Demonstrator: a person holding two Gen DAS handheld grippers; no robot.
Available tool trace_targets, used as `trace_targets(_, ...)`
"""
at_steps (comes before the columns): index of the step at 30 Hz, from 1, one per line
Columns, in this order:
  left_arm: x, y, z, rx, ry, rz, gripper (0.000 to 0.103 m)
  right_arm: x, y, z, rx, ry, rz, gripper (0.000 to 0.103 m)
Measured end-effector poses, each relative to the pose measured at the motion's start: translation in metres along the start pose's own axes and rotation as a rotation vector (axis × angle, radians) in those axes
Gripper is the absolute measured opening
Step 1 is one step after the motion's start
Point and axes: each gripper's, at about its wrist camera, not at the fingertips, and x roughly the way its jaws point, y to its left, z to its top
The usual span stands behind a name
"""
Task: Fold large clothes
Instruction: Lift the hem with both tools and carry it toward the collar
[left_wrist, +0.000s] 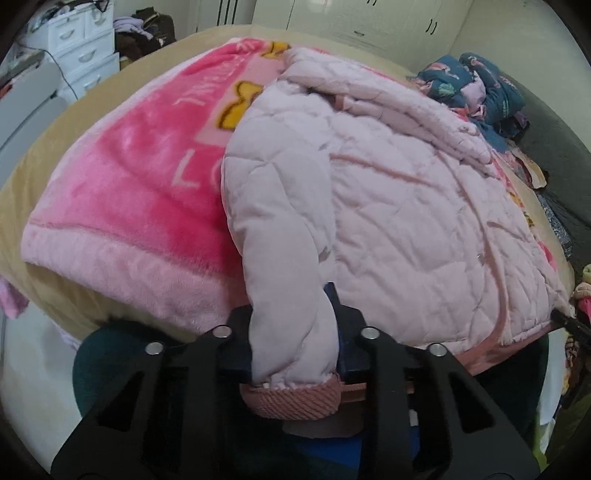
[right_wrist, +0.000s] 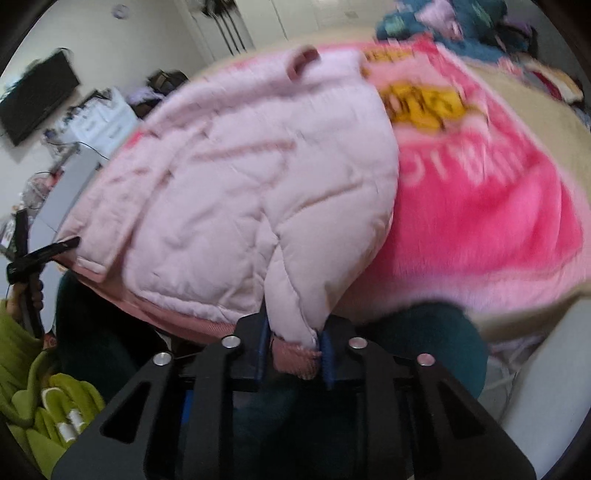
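Note:
A pale pink quilted jacket (left_wrist: 406, 221) lies spread on a bright pink plush blanket (left_wrist: 129, 184) on the bed. One sleeve (left_wrist: 280, 240) hangs toward me over the bed's near edge. My left gripper (left_wrist: 293, 332) is shut on it just above the ribbed darker pink cuff (left_wrist: 291, 400). In the right wrist view, which is blurred, the same jacket (right_wrist: 229, 192) and blanket (right_wrist: 480, 221) show. There my right gripper (right_wrist: 293, 343) is shut on the other sleeve (right_wrist: 306, 288) at its ribbed cuff (right_wrist: 295, 360).
A heap of dark blue patterned clothes (left_wrist: 480, 85) sits at the bed's far right. White drawers (left_wrist: 81, 48) stand at the back left, and a dark screen (right_wrist: 37, 99) hangs on the wall. Green fabric (right_wrist: 37, 406) lies low at the left.

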Motion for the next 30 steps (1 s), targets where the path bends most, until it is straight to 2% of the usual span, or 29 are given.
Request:
trace_targets(6, -0.022, -0.007, 0.02, 0.007, -0.079, -0.043, 0.012, -0.031, -0.003, 0.027, 0.042, -0.165, 0.112, 0.016)
trace_targets(10, -0.033, -0.009, 0.035, 0.005, -0.122, -0.044, 0.012, -0.037, -0.006, 0.052, 0.066, -0.22, 0.142, 0.015)
trace_targets(17, -0.04, -0.017, 0.055, 0.016, -0.175, -0.048, 0.012, -0.044, 0.0, 0.09, 0.03, -0.273, 0.149, 0.014)
trace_targets(30, -0.047, -0.026, 0.098, -0.003, -0.26, -0.059, 0.012, -0.044, -0.003, 0.133, 0.037, -0.342, 0.134, 0.014)
